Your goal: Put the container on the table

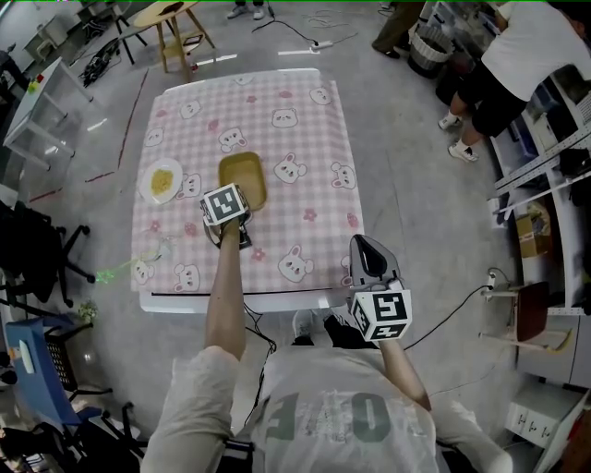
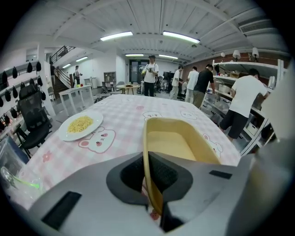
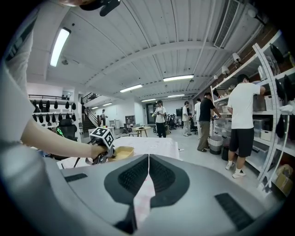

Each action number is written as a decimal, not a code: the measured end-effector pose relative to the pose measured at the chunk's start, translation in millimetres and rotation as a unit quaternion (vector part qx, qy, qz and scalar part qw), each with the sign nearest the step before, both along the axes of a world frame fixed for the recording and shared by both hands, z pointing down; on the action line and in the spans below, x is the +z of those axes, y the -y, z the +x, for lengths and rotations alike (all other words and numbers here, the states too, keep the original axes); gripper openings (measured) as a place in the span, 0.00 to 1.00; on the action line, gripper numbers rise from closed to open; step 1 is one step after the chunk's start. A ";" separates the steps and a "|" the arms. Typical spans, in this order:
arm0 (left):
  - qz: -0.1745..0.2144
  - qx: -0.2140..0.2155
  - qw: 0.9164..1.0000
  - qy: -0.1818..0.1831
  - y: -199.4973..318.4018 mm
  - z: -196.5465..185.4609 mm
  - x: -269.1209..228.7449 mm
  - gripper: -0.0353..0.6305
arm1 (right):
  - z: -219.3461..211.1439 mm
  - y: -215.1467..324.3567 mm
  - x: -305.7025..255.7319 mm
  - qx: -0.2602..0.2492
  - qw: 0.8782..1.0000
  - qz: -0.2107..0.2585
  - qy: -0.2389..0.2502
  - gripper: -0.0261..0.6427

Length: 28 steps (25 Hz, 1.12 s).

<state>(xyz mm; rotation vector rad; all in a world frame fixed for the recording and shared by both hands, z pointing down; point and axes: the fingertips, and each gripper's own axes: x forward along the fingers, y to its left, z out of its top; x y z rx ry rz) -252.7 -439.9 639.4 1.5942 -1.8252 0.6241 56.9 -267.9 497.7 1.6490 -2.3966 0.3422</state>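
Note:
The yellow oblong container [image 1: 242, 175] is at the middle of the pink bear-print tablecloth [image 1: 305, 139], empty. My left gripper [image 1: 236, 205] is shut on its near rim. In the left gripper view the pads pinch the container's [image 2: 177, 143] near wall, left gripper [image 2: 146, 173]. I cannot tell whether its base rests on the cloth. My right gripper [image 1: 367, 249] hangs off the table's near right corner, shut and empty. In the right gripper view its jaws [image 3: 148, 170] meet with nothing between them, and the container [image 3: 120, 152] shows beyond.
A white plate of yellow noodles [image 1: 162, 181] lies left of the container, also plate [image 2: 80, 124]. A green item [image 1: 120, 270] sits at the table's near left corner. People [image 1: 517, 55] stand by shelving at the right. A wooden stool [image 1: 171, 28] stands beyond the table.

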 end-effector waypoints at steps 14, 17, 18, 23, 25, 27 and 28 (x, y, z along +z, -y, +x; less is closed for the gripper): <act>0.040 -0.028 0.998 -0.030 -5.2 -3.4 -25.5 0.27 | -2.9 -6.9 -6.0 -0.011 1.000 0.001 0.008 0.08; 0.082 -0.020 0.996 -0.026 4.4 -3.5 -62.0 0.27 | -8.4 -1.7 -9.8 -0.019 1.000 0.009 0.013 0.08; 0.101 -0.019 0.994 -0.026 7.3 -3.4 -79.2 0.27 | -10.8 -1.2 -11.4 -0.023 1.000 0.012 0.014 0.08; 0.217 0.003 0.976 -0.005 17.8 -0.2 -190.8 0.27 | -27.6 2.1 -19.3 -0.047 0.998 0.022 0.019 0.08; 0.263 0.018 0.965 0.003 10.9 5.7 -233.2 0.27 | -33.3 4.0 -22.1 -0.055 0.998 0.024 0.022 0.08; 0.307 0.036 0.951 0.013 -5.4 14.8 -267.9 0.27 | -38.0 5.2 -25.2 -0.060 0.997 0.028 0.027 0.08; 0.330 0.043 0.943 0.019 -16.4 19.1 -282.8 0.27 | -40.5 6.0 -26.9 -0.062 0.997 0.031 0.030 0.08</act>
